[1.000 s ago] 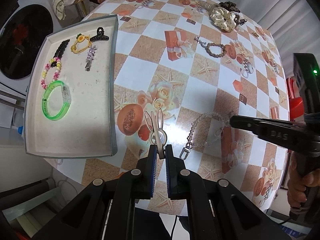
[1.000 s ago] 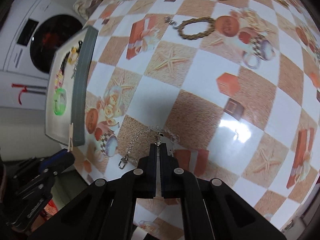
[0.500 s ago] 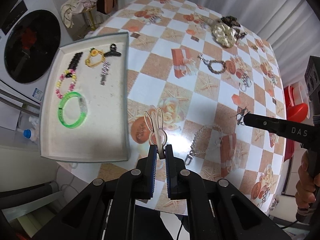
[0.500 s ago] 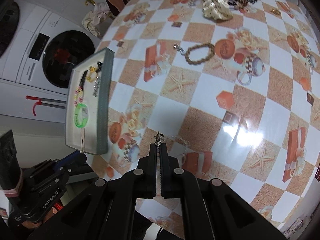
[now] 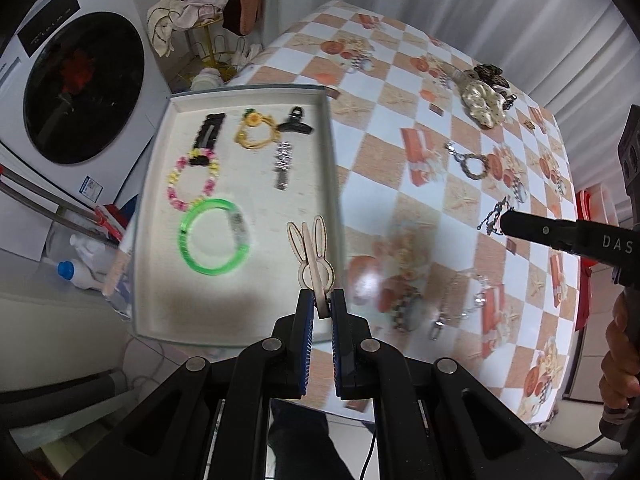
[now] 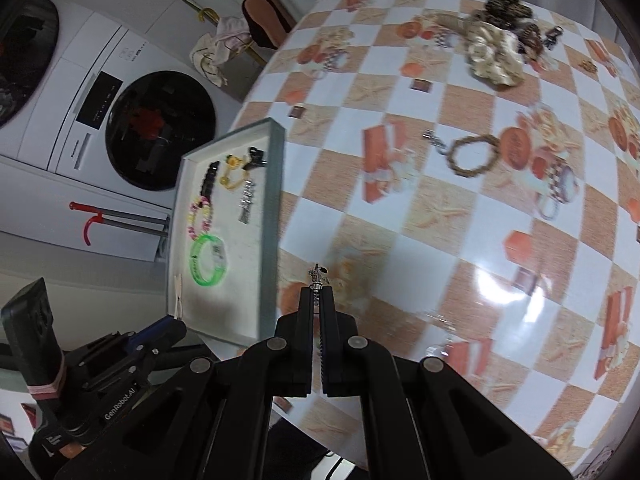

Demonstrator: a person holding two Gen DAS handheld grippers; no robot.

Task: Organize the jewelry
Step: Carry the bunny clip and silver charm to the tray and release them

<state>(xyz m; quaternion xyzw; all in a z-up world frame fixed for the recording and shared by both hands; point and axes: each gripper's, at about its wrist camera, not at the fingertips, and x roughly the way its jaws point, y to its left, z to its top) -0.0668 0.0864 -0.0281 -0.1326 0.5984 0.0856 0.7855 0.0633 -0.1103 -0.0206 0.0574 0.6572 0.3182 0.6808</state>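
Left claw (image 5: pixel 319 312), clamped on the rabbit-eared clip (image 5: pixel 311 254), has swung from the tabletop (image 5: pixel 380 152) to above the tray (image 5: pixel 332 152), so a drop looks near. Right claw (image 6: pixel 317 294), pinched shut on the small chain (image 6: pixel 317 274), has lifted it clear and carries it trayward too.

Tray (image 5: pixel 332 168) sits at the table's (image 5: pixel 384 208) left edge, washing machine (image 5: pixel 76 92) behind it off the table. In the tray: bangle (image 5: pixel 212 236) nearest me, bead bracelet (image 5: pixel 192 180) just beyond it, hair clips (image 5: pixel 282 164) further back. On the table right of the tray I see a chain (image 5: pixel 460 308) near me, a bracelet (image 5: pixel 474 164) mid-table, scrunchies (image 5: pixel 484 98) at the far side.
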